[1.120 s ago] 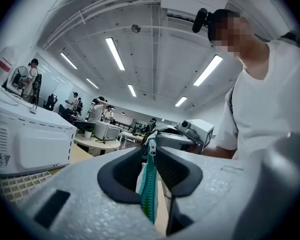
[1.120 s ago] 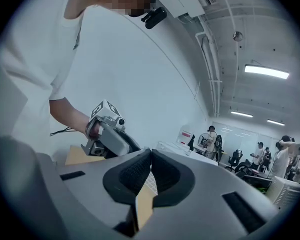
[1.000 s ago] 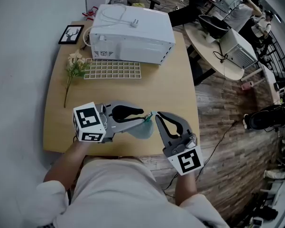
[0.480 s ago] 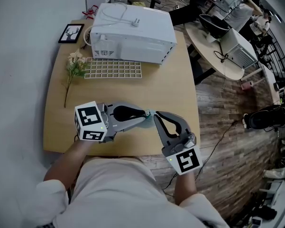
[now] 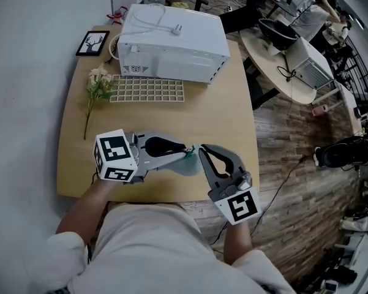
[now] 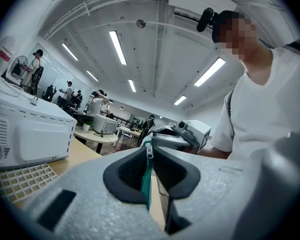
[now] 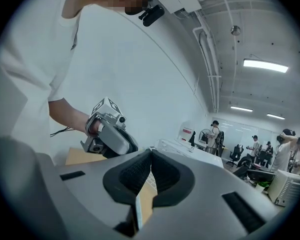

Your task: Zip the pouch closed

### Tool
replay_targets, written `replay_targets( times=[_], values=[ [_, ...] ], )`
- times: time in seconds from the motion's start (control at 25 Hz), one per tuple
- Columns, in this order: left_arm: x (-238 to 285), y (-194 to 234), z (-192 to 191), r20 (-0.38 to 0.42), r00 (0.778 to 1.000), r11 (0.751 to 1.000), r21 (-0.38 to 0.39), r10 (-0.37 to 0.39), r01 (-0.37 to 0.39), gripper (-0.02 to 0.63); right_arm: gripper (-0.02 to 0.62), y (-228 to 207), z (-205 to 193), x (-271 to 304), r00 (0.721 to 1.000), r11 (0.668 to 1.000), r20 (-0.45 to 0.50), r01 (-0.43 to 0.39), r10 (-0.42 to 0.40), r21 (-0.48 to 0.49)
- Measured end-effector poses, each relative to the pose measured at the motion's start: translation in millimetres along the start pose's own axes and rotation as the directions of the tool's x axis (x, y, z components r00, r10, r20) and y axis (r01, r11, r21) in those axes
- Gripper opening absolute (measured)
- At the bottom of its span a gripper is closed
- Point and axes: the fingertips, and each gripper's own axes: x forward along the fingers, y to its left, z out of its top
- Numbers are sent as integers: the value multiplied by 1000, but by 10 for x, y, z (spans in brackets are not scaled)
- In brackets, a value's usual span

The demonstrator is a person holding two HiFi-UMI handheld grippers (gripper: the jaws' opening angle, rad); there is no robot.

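Observation:
A pale, see-through pouch (image 5: 185, 166) with a teal zipper hangs between the two grippers over the table's near edge. My left gripper (image 5: 187, 152) points right at it. In the left gripper view its pads (image 6: 136, 170) pinch the teal zipper tape (image 6: 148, 181), with the silver slider (image 6: 149, 149) at the tips. My right gripper (image 5: 201, 150) meets the pouch from the right. In the right gripper view its jaws are shut (image 7: 150, 151) on a thin pale edge of the pouch (image 7: 138, 211), and the left gripper (image 7: 110, 134) shows just beyond.
A white oven-like appliance (image 5: 171, 41) stands at the back of the wooden table (image 5: 226, 115). In front of it lie a white grid tray (image 5: 147, 90) and a flower sprig (image 5: 97, 84). A small picture frame (image 5: 92, 43) sits at the back left. The table's near edge runs under the grippers.

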Motion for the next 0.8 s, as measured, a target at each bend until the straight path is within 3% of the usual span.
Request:
replay_targets(
  times=[0.32,0.64,0.8],
  values=[
    [-84,34,-8,2,1000,1000,2,22,-22,44,5,-104,66,5,998,997,50,23,-27,75],
    [-173,110,-59,-15,999,999,9,43,-42,44,5,-287,118,28,994,994,83,66,-74,89],
    [-221,127,-81,-11,998,998,0,58,-58,44,5,-285,75,40,996,996,52,69,-72,59]
  ],
)
